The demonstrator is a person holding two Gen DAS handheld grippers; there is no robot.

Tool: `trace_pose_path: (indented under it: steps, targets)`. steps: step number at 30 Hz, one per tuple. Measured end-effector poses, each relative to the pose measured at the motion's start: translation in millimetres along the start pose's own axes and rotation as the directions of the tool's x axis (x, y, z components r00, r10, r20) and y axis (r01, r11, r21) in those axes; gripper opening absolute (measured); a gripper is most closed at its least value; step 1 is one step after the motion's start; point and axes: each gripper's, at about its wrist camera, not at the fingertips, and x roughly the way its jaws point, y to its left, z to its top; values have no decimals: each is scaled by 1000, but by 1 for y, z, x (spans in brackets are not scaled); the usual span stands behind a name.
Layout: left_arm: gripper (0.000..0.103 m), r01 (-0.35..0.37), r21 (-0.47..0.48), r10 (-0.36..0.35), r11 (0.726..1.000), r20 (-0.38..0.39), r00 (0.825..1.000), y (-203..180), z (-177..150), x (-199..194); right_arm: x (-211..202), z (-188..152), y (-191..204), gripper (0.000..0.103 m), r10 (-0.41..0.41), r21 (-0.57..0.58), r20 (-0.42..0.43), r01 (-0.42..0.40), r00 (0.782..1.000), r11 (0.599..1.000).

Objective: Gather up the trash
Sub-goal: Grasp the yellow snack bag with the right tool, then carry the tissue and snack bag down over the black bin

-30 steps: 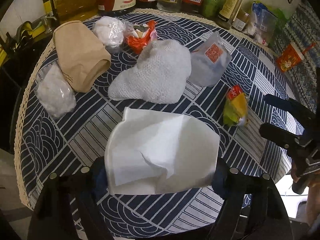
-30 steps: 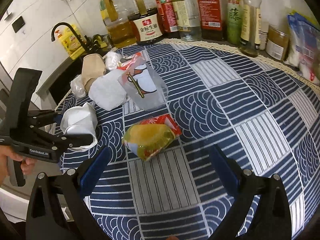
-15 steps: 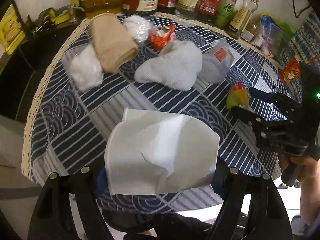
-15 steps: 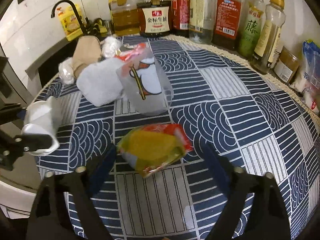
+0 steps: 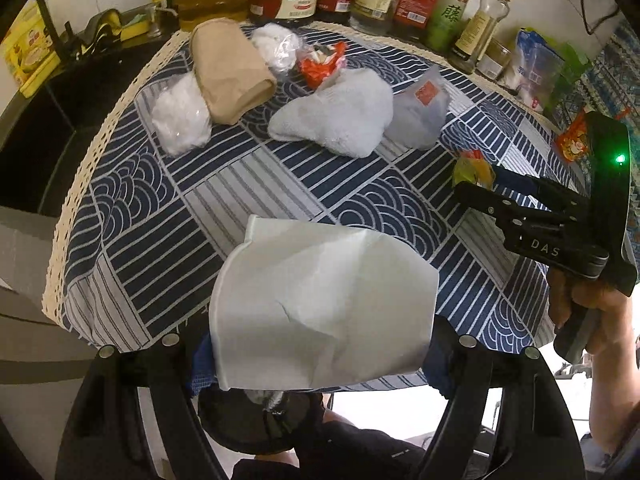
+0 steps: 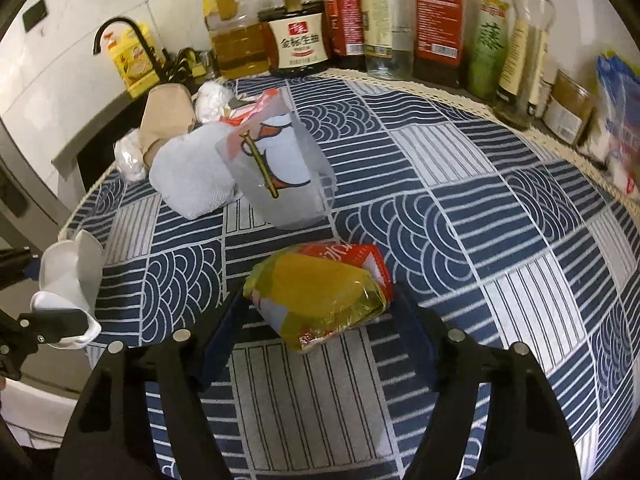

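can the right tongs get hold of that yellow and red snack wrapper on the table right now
Probably yes. The yellow and red snack wrapper lies between the right tongs, whose jaws are closing around it, with nothing in the way; the clear cup stands clear behind.

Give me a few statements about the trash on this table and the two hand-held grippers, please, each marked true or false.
1. The left hand-held gripper holds a crumpled white paper. True.
2. The yellow and red snack wrapper lies between the fingers of the right hand-held gripper, whose jaws are closing. True.
3. The brown paper bag stands upright. False: it lies on its side.
4. The bottles stand along the table's near edge. False: they line the far edge.
5. The clear plastic cup has a printed figure on it. True.
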Motion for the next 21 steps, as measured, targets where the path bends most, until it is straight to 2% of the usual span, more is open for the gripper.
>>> trace_pose_path:
  steps: [5,10,21]
  targets:
    - [78,31,12,-31,999,-1,1000,-5,1,-2,-19,-7,-8,72,32,64,25,-34,999,997]
    - [78,29,61,-30,998,5,1000,-13,2,-2,-34,-19,-14,72,44,134,41,-49,998,990]
    - [78,134,199,-142,971,28,989,-26,4,-23,-76,-42,5,72,-48,227,60,33,997,973]
